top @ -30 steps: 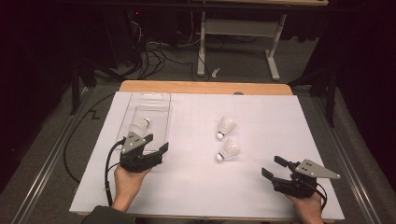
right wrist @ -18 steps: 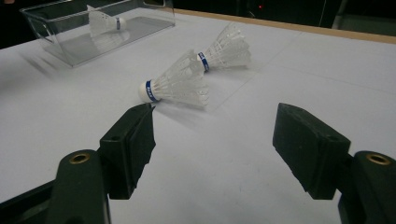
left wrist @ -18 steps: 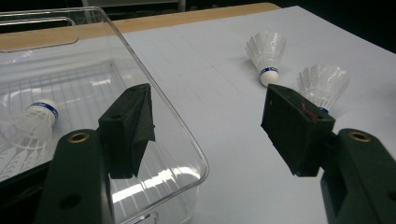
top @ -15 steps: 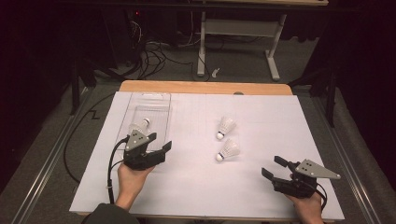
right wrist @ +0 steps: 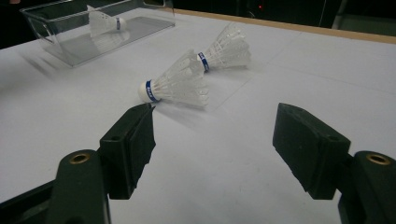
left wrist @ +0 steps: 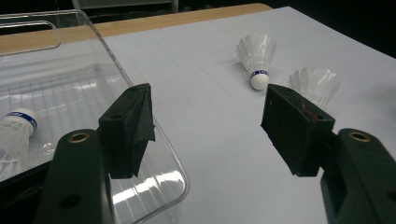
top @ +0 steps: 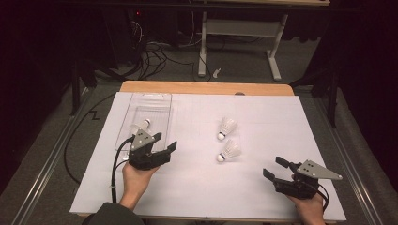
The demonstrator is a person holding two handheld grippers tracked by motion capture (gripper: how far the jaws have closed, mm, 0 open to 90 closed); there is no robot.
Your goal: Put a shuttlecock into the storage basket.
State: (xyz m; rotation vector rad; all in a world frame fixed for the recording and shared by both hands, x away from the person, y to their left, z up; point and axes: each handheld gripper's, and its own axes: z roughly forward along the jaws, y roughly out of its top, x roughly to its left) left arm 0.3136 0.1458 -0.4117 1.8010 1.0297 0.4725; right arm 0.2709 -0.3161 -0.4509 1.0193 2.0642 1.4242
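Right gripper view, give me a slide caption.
Open black two-jaw gripper faces two white feathered shuttlecocks on white paper; a third lies in a clear plastic box.

Left gripper (top: 165, 143) held in left hand (top: 137, 177), jaws spread wide, nothing between, aimed forward-right. Right gripper (top: 275, 168) in right hand (top: 307, 205) near bottom right, jaws apart, empty, pointing left. Both low over table.

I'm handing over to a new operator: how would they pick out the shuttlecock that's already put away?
Find the clear plastic box at the far left of the white sheet, just beyond the left gripper. The boxed shuttlecock lies inside it. The other two shuttlecocks lie loose on the sheet, mid-table.
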